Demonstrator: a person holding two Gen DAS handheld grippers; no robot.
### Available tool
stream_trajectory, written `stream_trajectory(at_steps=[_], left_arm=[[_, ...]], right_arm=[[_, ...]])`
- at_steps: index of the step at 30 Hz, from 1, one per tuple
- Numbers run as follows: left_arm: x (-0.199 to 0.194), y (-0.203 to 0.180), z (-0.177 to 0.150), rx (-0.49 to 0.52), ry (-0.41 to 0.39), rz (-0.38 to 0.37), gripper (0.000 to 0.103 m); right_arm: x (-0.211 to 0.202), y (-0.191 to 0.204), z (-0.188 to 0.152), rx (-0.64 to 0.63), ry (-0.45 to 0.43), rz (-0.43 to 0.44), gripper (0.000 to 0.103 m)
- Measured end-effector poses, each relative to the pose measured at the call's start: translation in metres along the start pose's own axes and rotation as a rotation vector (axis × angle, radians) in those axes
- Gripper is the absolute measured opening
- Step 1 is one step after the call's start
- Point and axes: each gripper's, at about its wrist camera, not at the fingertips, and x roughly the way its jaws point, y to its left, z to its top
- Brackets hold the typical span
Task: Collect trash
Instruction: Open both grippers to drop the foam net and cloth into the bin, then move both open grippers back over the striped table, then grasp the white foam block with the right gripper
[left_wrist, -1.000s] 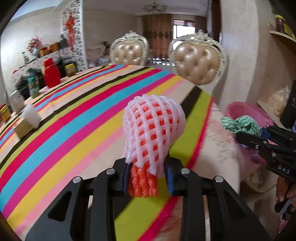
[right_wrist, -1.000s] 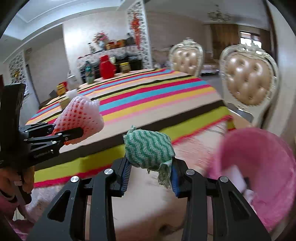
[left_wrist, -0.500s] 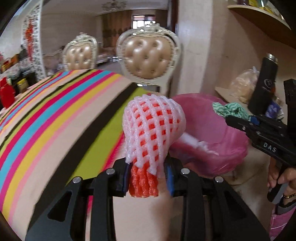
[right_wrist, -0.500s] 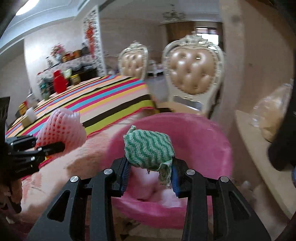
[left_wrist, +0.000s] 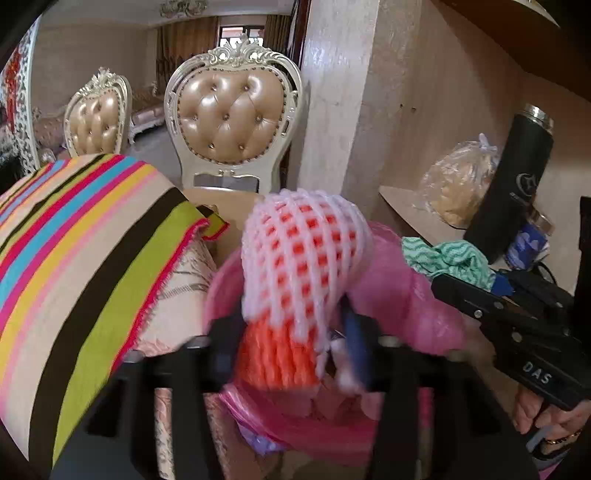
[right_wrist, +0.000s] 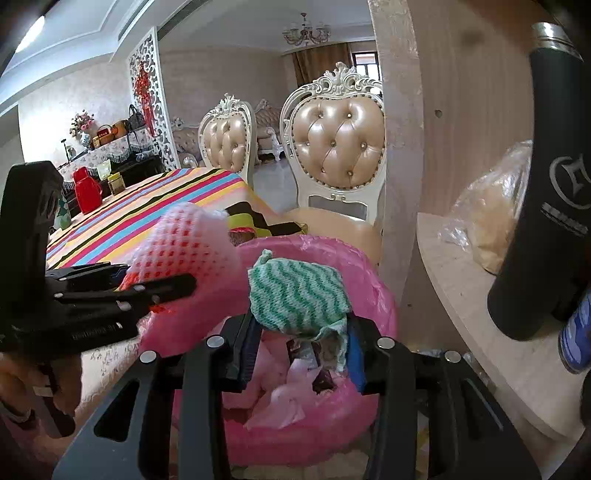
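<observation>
The left gripper (left_wrist: 295, 354) holds its jaws over the pink bin (right_wrist: 369, 295), because that is where trash goes. Its jaws have just been opening, and the foam fruit net (left_wrist: 299, 258) is between them, looking loose now, so it can drop in. The right gripper (right_wrist: 301, 347) is over the bin too. Its jaws have also just been opening. The green wavy cloth (right_wrist: 295, 291) sits between them; I cannot tell if the pads are pressing on it or have let go.

Inside the bin, under both grippers, lie white and pink scraps of trash (right_wrist: 284, 398). The bin has a pink bag liner, so the mess stays in the bag.

The bin stands just past the corner of the table with the striped cloth (left_wrist: 74, 240), close enough to reach. Beside it, a shelf (right_wrist: 461, 280) carries a black bottle (right_wrist: 546, 184) and a plastic bag (left_wrist: 458, 181). Farther back stand two padded chairs (left_wrist: 232, 122).
</observation>
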Motion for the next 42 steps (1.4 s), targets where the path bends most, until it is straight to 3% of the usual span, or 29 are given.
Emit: stream_trajectory(at_steps=[3, 7, 9, 13, 18, 23, 29, 33, 40, 42], left_arm=[[-0.015, 0.014, -0.002, -0.036, -0.057, 0.029, 0.081], [-0.049, 0.049, -0.005, -0.076, -0.100, 0.082, 0.087], [-0.071, 0.070, -0.010, -0.081, -0.133, 0.136, 0.097], [-0.115, 0.124, -0.029, -0.099, -0.151, 0.271, 0.098], [-0.166, 0.199, -0.062, -0.182, -0.143, 0.433, 0.098], [-0.226, 0.284, -0.111, -0.340, -0.135, 0.570, 0.098], [-0.301, 0.372, -0.174, -0.507, -0.113, 0.729, 0.098], [-0.343, 0.427, -0.204, -0.561, -0.070, 0.848, 0.098], [-0.378, 0.503, -0.239, -0.668, -0.038, 0.928, 0.098], [-0.376, 0.508, -0.243, -0.685, -0.027, 0.934, 0.098]], right_arm=[[0.007, 0.002, 0.005, 0.005, -0.016, 0.005, 0.077], [0.011, 0.004, 0.013, 0.016, -0.028, -0.017, 0.078], [0.006, 0.009, 0.016, 0.021, -0.042, -0.002, 0.078], [0.003, 0.043, 0.025, -0.028, -0.041, 0.053, 0.079], [0.013, 0.135, 0.035, -0.169, -0.033, 0.193, 0.079], [0.032, 0.264, 0.041, -0.346, -0.030, 0.343, 0.079], [0.076, 0.386, 0.041, -0.407, 0.050, 0.493, 0.082], [0.103, 0.460, 0.036, -0.465, 0.105, 0.528, 0.082], [0.146, 0.581, 0.029, -0.573, 0.166, 0.626, 0.082], [0.160, 0.611, 0.027, -0.603, 0.171, 0.641, 0.082]])
